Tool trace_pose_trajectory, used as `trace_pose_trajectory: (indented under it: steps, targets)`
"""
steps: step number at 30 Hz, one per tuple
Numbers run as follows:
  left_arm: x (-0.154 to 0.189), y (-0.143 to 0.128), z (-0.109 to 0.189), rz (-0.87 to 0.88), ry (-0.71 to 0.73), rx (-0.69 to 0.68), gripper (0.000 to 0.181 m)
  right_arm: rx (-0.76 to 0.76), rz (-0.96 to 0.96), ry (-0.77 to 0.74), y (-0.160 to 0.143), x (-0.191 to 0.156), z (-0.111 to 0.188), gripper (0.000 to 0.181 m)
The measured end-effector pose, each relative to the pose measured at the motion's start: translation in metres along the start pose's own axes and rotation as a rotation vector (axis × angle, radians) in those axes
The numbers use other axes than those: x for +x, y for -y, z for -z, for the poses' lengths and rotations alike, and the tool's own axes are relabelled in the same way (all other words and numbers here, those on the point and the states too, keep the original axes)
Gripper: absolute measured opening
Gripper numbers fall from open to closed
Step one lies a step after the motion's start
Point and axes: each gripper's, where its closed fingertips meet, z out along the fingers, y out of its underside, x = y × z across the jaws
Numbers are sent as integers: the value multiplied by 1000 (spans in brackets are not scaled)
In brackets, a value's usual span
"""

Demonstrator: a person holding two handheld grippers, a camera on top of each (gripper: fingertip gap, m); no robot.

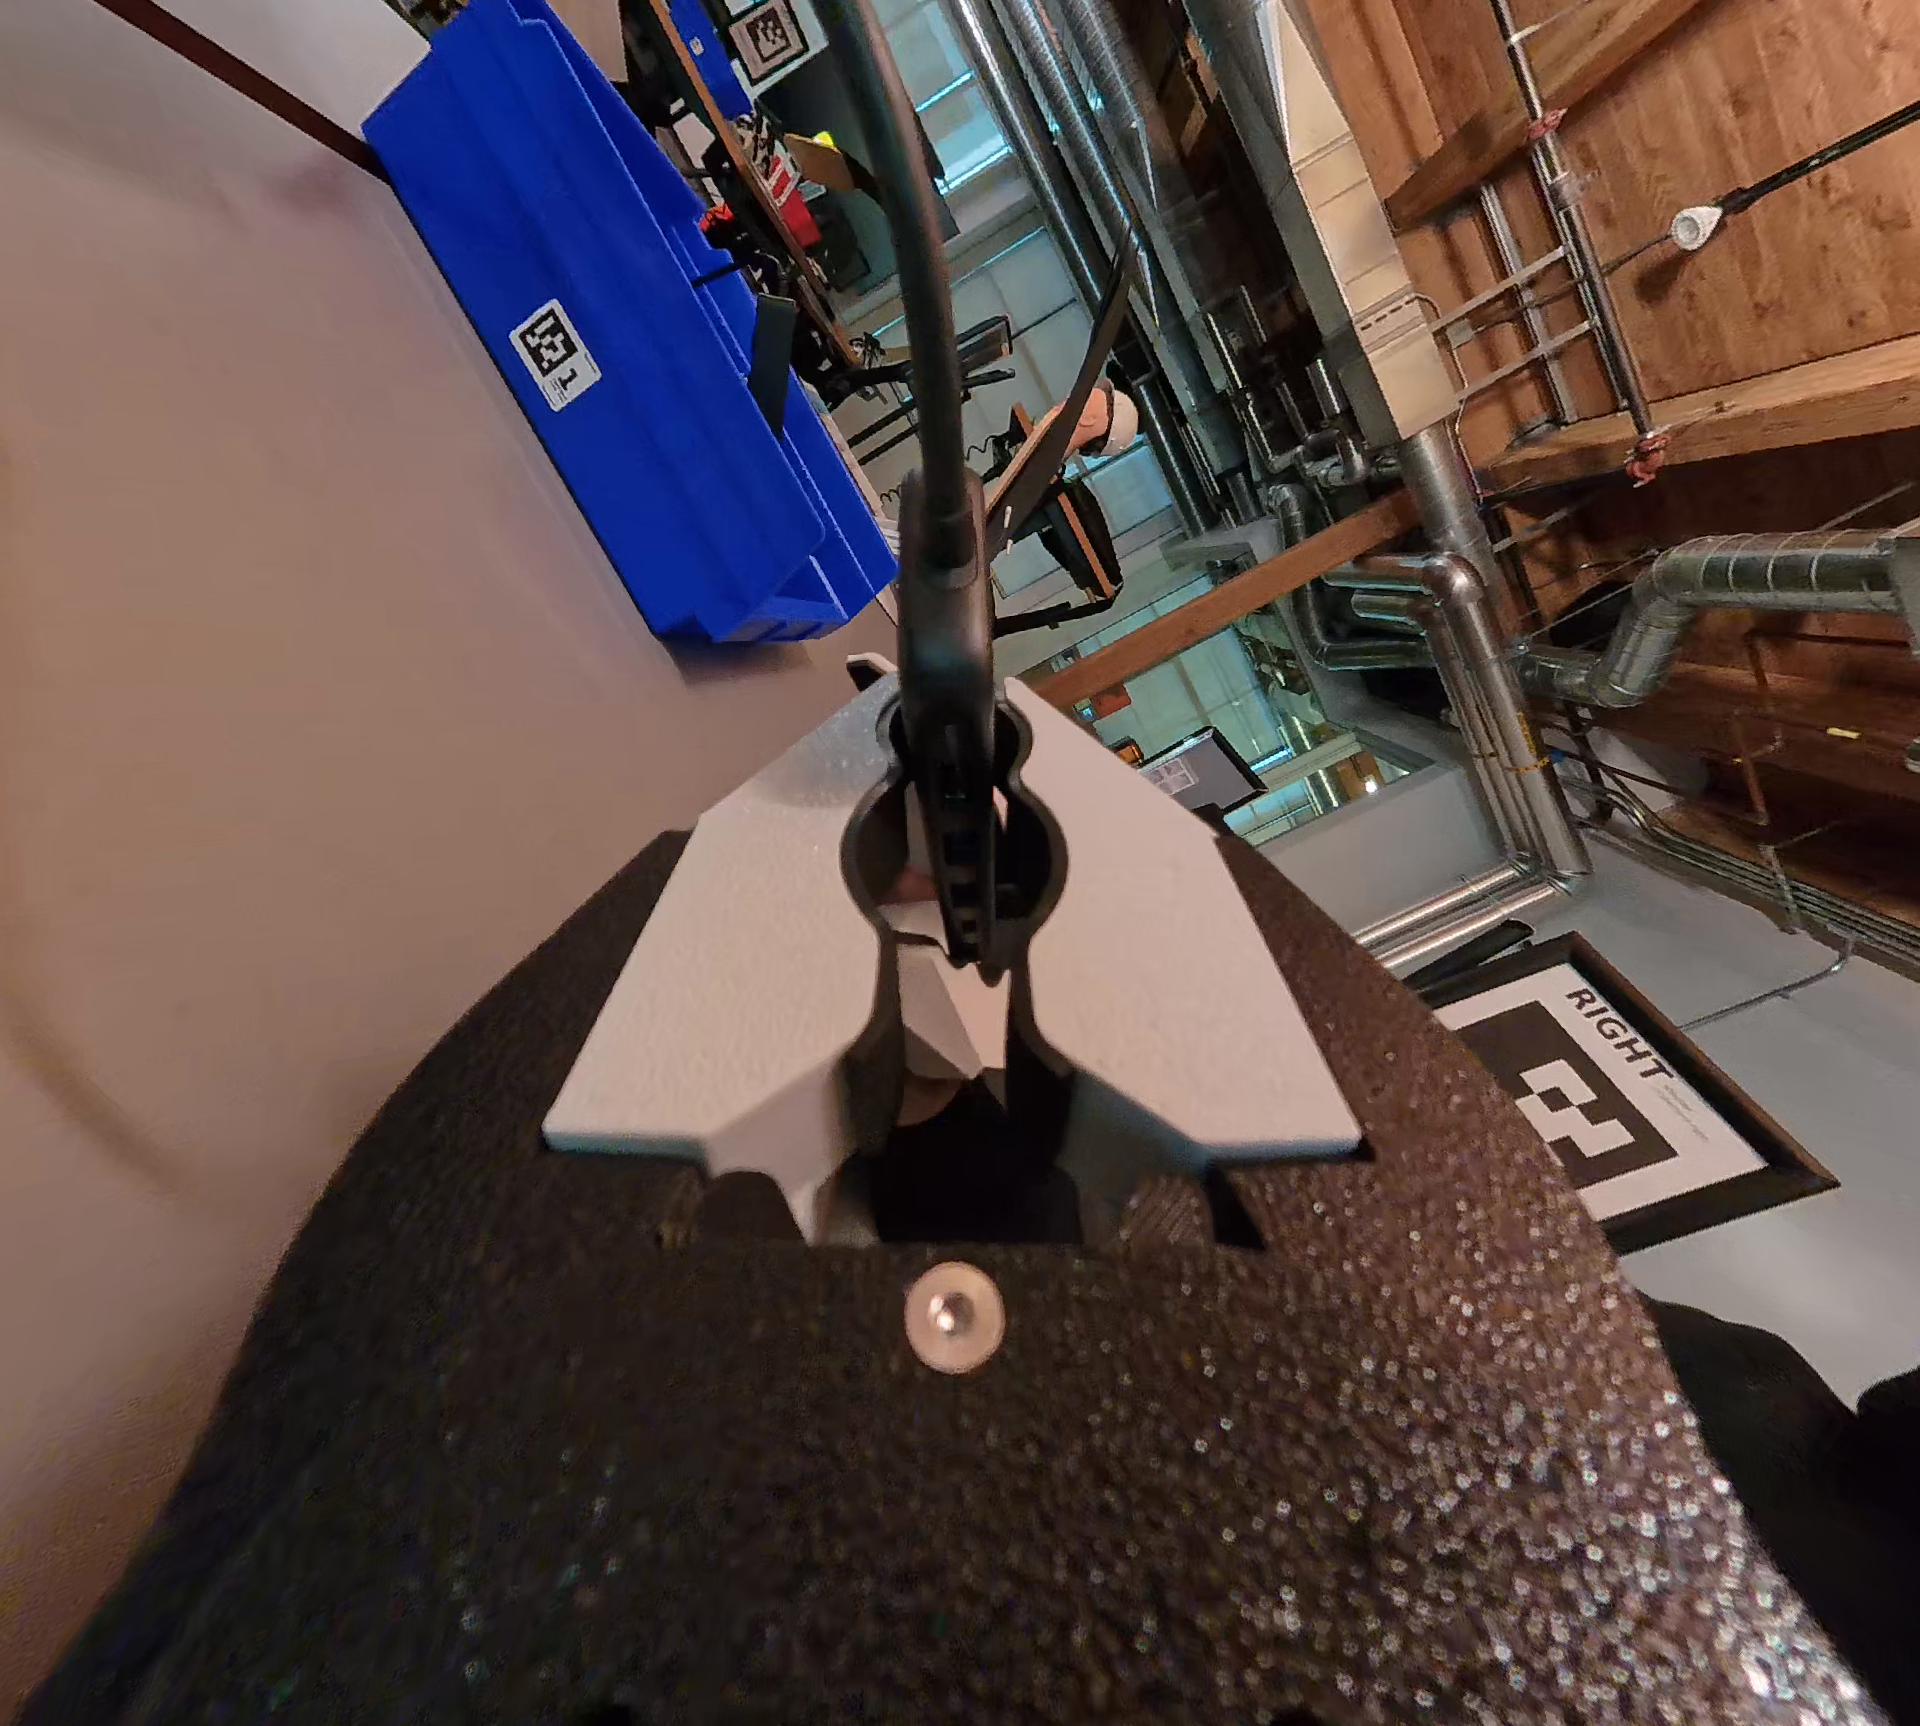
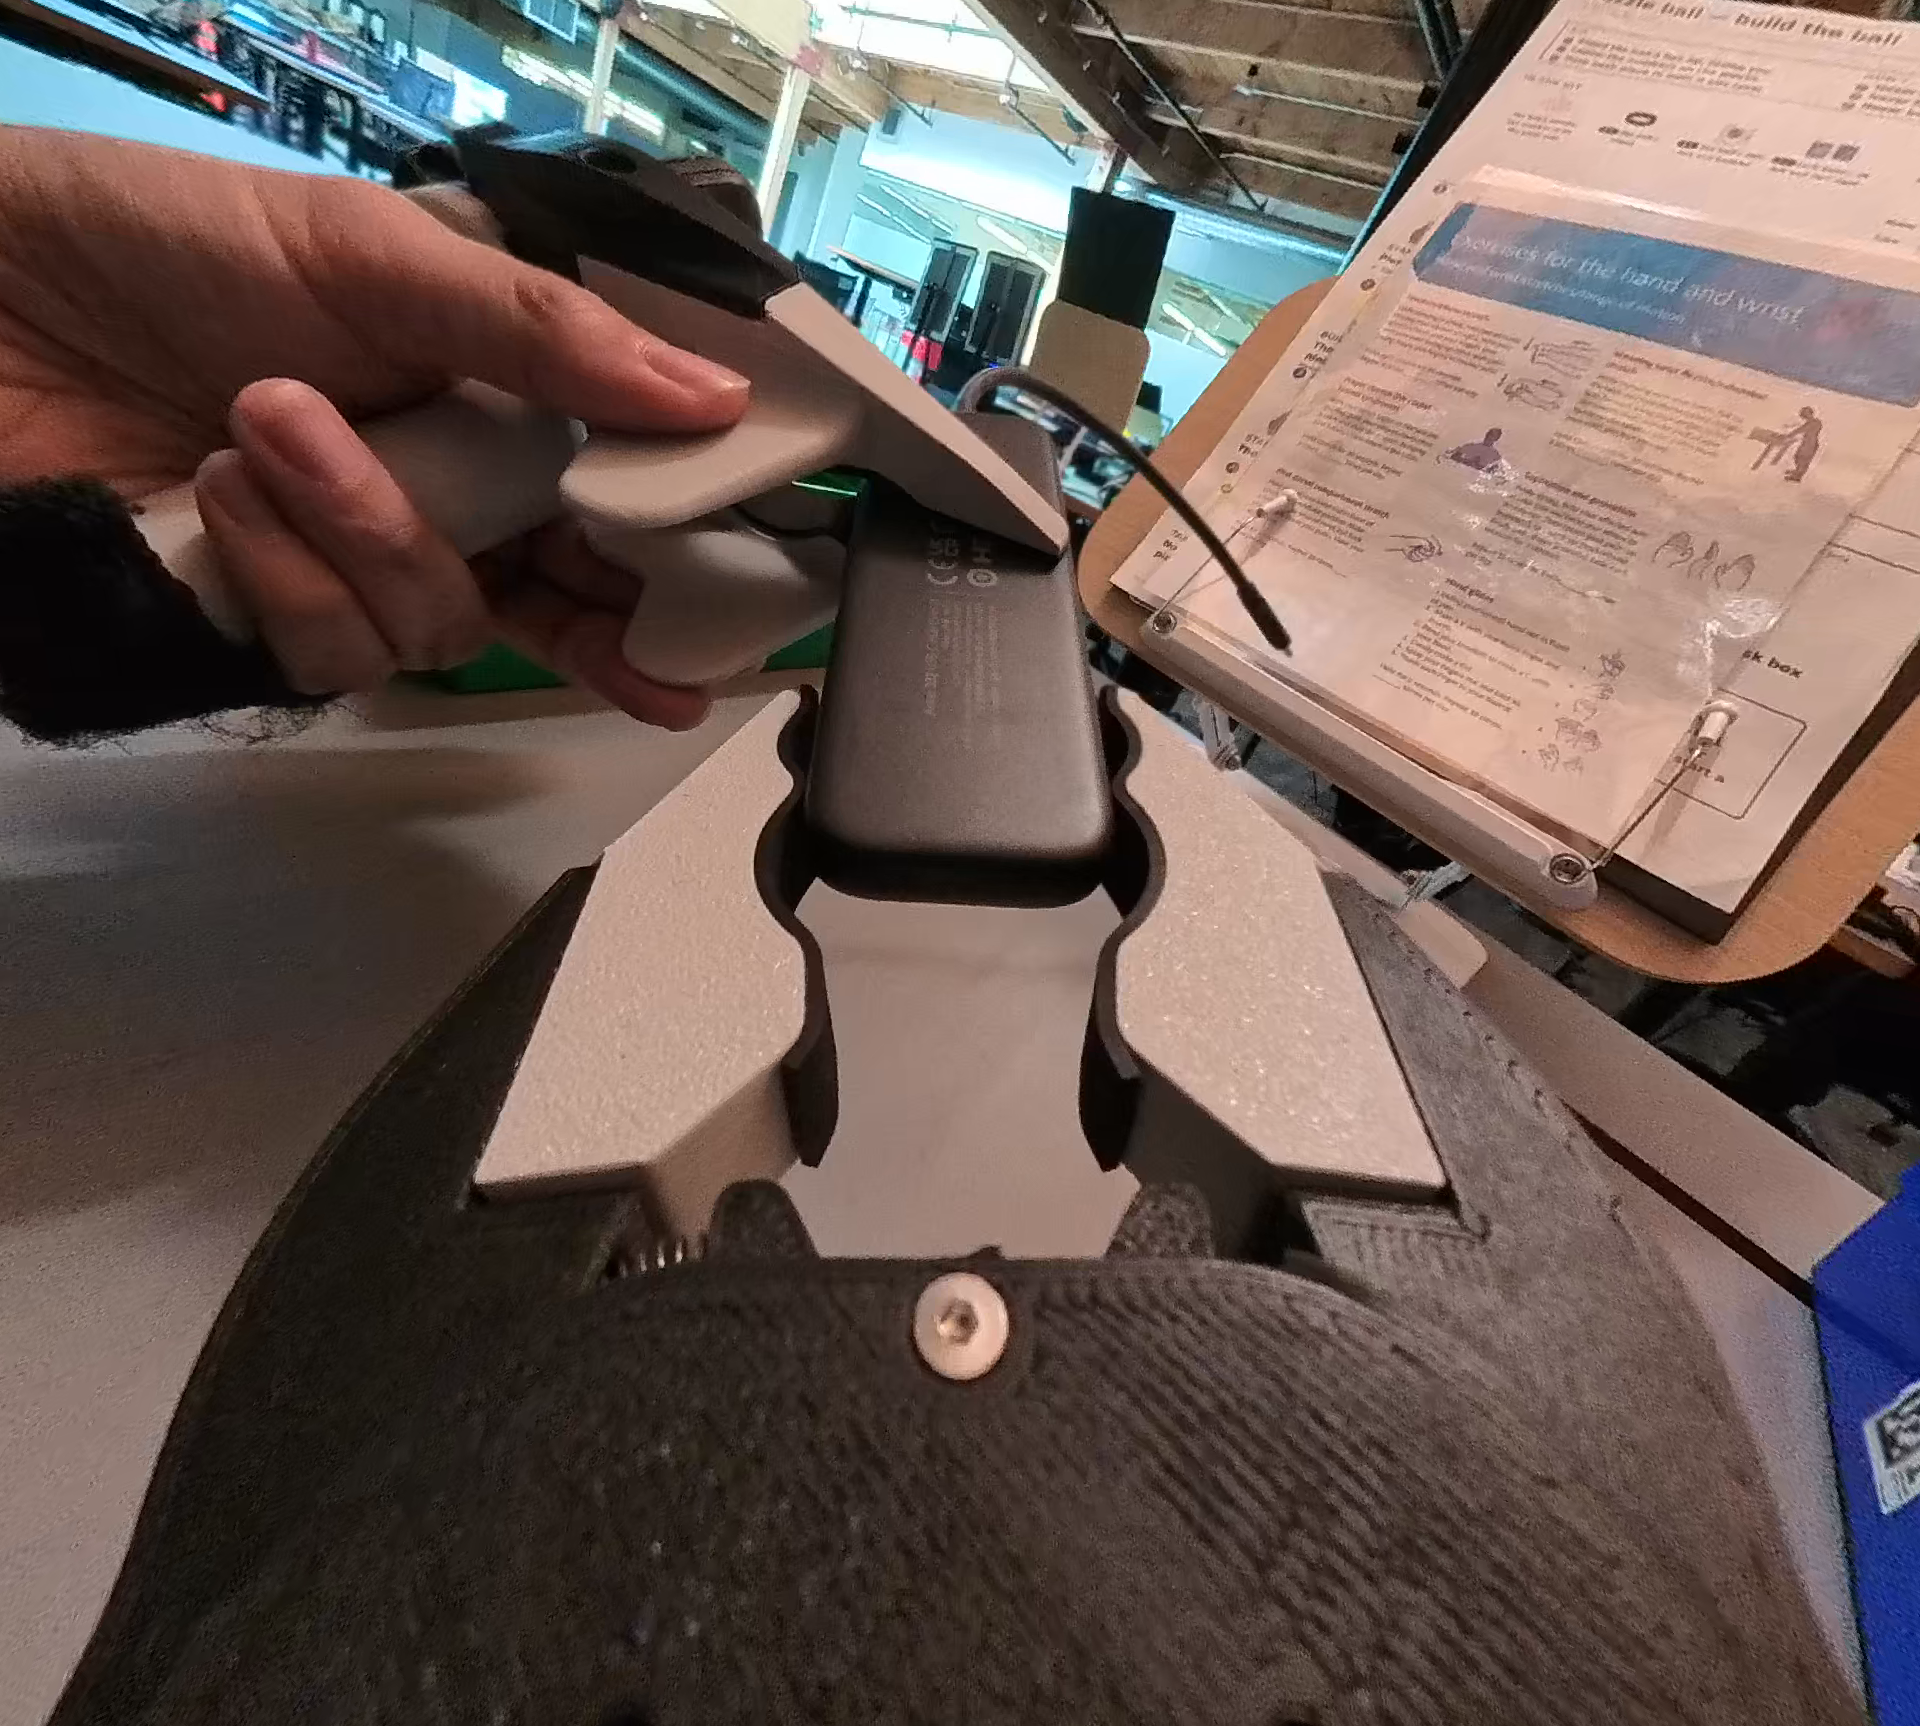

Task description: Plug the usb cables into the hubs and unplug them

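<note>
Gripping grey hub end-on, right tool; left tool clamped on black hub.

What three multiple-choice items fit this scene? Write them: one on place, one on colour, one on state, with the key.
1. Where is the grey hub?
A. In the bin
B. Between the right gripper's fingers
C. On the paper stand

2. What colour is the bin?
A. Red
B. Yellow
C. Blue

3. How is the left gripper?
A. Shut on the black cable plug
B. Open and empty
C. Out of view

Key: B, both fingers flank the hub's near end; C, its walls are plainly blue; A, the fingers close around the plug.
</note>
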Motion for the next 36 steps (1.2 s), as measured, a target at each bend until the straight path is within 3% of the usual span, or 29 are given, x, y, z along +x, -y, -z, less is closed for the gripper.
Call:
trace_pose_trajectory:
  steps: [5, 8, 14, 17, 20, 28, 36]
  targets:
    - [12, 4, 0, -127, -12, 15, 15, 4, -35, -6, 8, 0, -1, 51]
    - [24, 9, 0, -226, -26, 42, 60, 28, -122, 22, 12, -2, 0, 51]
    - [18, 10, 2, -258, -9, 50, 63, 93, -246, 16, 19, 9, 6, 51]
    - [20, 13, 3, -228, -47, 65, 55, 99, -273, 34, 19, 9, 7, 51]
    - [13, 12, 5, -247, -19, 56, 22, 104, -250, 53, 19, 4, 6, 51]
    - [15, 12, 5, -150, -52, 55, 14, 180, -167, 11, 27, 5, 8, 52]
    - [11, 23, 16, -130, -16, 77, 9, 206, -239, 6, 29, 11, 11, 42]
